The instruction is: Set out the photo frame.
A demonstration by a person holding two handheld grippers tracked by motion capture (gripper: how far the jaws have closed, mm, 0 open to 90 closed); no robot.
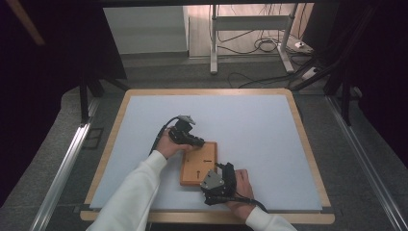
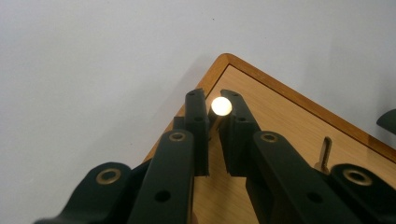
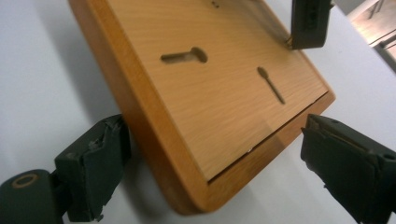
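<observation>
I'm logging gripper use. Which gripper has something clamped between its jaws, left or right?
The left gripper: its jaws pinch a small shiny pin over the wooden board. The right gripper straddles the board's corner, jaws wide.

The high view is evenly but softly lit from above; the pale table top [image 1: 250, 130] is bright, while the surroundings to the left and right fall into near black. The picture is slightly soft and low in detail. In the left gripper view, a small round peg end [image 2: 221, 106] is blown out to white glare, and the near black parts are blurred. In the right gripper view, a soft shadow is cast beside the wooden board [image 3: 224, 93], whose near corner is out of focus.
</observation>
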